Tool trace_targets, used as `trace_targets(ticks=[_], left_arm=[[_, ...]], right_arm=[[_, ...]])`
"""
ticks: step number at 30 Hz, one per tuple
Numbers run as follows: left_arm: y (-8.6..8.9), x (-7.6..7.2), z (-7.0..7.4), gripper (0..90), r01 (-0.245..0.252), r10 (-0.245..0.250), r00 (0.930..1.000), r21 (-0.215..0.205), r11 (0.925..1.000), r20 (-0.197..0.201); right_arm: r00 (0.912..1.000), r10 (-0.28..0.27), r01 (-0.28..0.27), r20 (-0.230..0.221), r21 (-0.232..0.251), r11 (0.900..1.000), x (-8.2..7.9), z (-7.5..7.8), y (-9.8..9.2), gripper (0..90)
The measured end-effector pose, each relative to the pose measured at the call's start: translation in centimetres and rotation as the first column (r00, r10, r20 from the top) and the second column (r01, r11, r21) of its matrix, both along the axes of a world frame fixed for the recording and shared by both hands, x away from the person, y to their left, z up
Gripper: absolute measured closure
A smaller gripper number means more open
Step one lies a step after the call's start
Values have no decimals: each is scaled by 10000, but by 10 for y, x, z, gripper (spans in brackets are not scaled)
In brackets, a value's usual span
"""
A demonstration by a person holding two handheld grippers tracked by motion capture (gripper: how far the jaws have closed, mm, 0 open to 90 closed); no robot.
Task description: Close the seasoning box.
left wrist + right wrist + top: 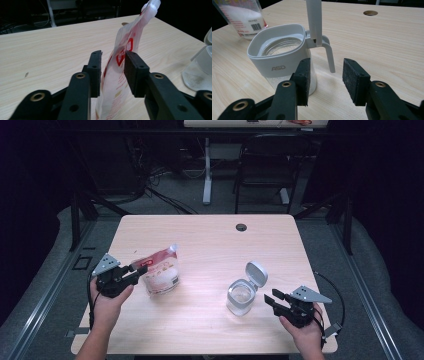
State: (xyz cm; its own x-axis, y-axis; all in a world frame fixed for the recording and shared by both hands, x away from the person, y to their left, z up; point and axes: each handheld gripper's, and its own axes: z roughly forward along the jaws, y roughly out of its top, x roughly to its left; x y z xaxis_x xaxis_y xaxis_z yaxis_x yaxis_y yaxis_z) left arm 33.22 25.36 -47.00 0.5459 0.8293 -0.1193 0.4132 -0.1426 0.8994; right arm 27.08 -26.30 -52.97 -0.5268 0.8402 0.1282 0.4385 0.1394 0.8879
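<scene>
A clear pouch point(161, 272) with red print and white powder inside stands tilted on the left half of the wooden table point(210, 240). My left gripper point(140, 269) reaches it from the left. In the left gripper view the pouch point(117, 75) runs up between the two black pads, and my left gripper point(112, 56) is shut on it. At the right stands a glass jar point(241, 296) with a white collar, its hinged lid point(256, 272) raised. My right gripper point(272, 299) is open just right of it. In the right gripper view the jar point(279, 65) sits ahead left of my right gripper point(325, 63).
A round cable hole point(241, 227) sits near the table's far edge. The pouch point(244, 17) also appears behind the jar. Beyond the table are a chair point(265, 165), a desk leg point(207, 170) and floor cables.
</scene>
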Motion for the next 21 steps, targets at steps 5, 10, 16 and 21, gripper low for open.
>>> trace_targets(ticks=[5, 10, 16, 21], left_arm=[[-3, 0, 1, 794, 57, -57, 10000, 83, 9999, 5], [-8, -3, 2, 884, 401, -402, 9992, 339, 9986, 30], [-12, -6, 3, 900, 518, -527, 9985, 608, 9968, 129], [-15, -8, 5, 900, 487, -526, 9978, 932, 9945, 398]], right_arm=[[10000, 9, -9, 14, 28, 10000, 0, 0, 0, 582], [10000, -14, 14, -50, 54, 10000, 1, 0, -2, 588], [10000, -17, 17, -35, 107, 9999, 1, 0, -2, 592], [10000, -96, 96, -3, 142, 9999, 1, 0, -3, 596]])
